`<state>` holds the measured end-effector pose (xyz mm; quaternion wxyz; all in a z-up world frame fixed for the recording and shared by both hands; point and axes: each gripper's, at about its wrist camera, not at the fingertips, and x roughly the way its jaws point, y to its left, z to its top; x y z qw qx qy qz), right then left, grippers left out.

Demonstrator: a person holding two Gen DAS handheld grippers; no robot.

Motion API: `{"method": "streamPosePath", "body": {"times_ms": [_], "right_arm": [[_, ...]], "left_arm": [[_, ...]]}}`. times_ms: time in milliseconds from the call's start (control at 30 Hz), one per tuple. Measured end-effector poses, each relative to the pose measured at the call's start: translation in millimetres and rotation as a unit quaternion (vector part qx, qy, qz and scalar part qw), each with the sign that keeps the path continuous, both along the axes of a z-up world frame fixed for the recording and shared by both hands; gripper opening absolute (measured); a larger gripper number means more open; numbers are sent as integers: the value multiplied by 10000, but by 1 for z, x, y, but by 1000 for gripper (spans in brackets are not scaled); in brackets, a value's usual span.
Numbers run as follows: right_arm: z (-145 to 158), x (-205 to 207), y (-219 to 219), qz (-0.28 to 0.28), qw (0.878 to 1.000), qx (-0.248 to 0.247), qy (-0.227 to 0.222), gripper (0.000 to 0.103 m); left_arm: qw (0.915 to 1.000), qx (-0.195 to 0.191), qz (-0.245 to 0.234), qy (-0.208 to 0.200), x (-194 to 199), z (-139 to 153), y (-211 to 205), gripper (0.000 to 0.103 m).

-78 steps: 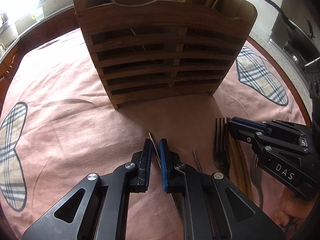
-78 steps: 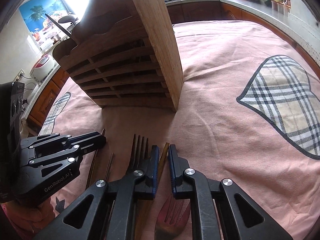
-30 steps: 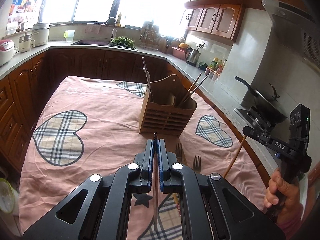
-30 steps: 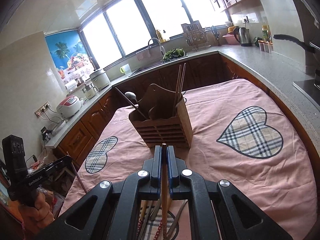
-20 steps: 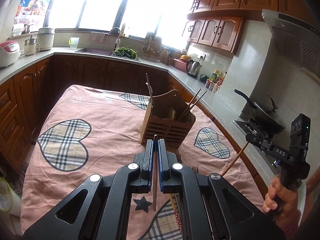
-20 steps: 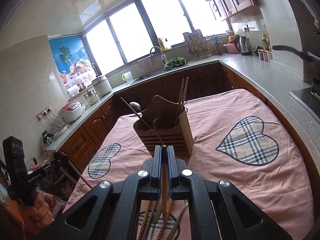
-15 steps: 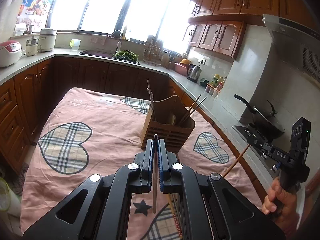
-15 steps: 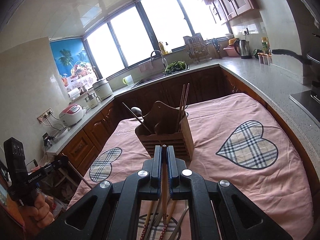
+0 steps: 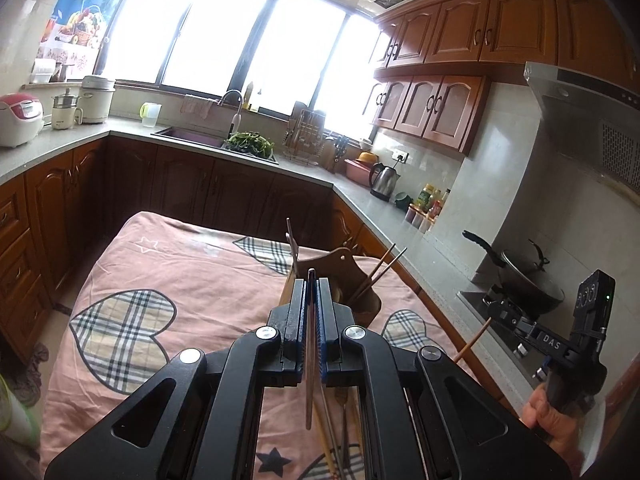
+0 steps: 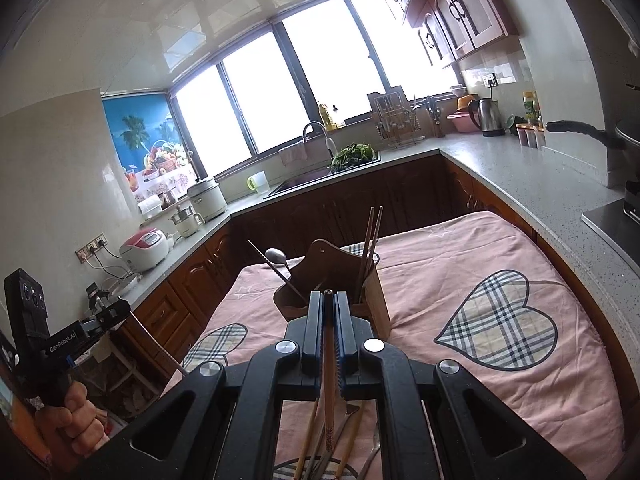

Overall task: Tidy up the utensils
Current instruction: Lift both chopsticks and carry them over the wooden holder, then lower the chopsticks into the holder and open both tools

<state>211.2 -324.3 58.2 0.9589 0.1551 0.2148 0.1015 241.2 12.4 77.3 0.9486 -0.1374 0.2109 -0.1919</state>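
Note:
My left gripper is shut on a thin dark chopstick that hangs down between its pads. My right gripper is shut on a wooden chopstick. Both are held high over the near end of the table. The wooden utensil holder stands ahead and below, partly hidden behind the fingers; chopsticks and a spoon stick out of it. In the left wrist view the holder peeks above my fingertips, and the right gripper is at far right with its chopstick.
Several loose utensils lie on the pink heart-patterned tablecloth under the grippers. The left gripper shows at the far left, held by a hand. Counters surround the table; a wok sits on the stove to the right.
Both grippers have risen with their chopsticks still clamped. The holder and table now sit lower and smaller in both views.

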Motion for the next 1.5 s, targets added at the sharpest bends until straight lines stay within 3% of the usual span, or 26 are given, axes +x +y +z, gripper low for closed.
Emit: {"method": "streamPosePath", "body": {"times_ms": [333, 700, 900, 1167, 1500], "right_arm": [[32, 35, -12, -175, 9988, 113, -436, 5], [58, 102, -19, -480, 9952, 76, -850, 5], [37, 134, -23, -650, 9947, 115, -790, 5], [-13, 159, -20, -651, 9970, 223, -365, 5], [-44, 175, -12, -513, 9984, 225, 34, 5]], "left_arm": [[9991, -224, 174, -306, 40, 30, -2, 4], [9965, -348, 324, -691, 103, 51, -24, 4], [9968, -229, 446, -622, 137, 26, -40, 4], [9977, -329, 576, -116, 166, -26, -46, 4], [9991, -35, 324, 278, 185, -60, -69, 5]]}}
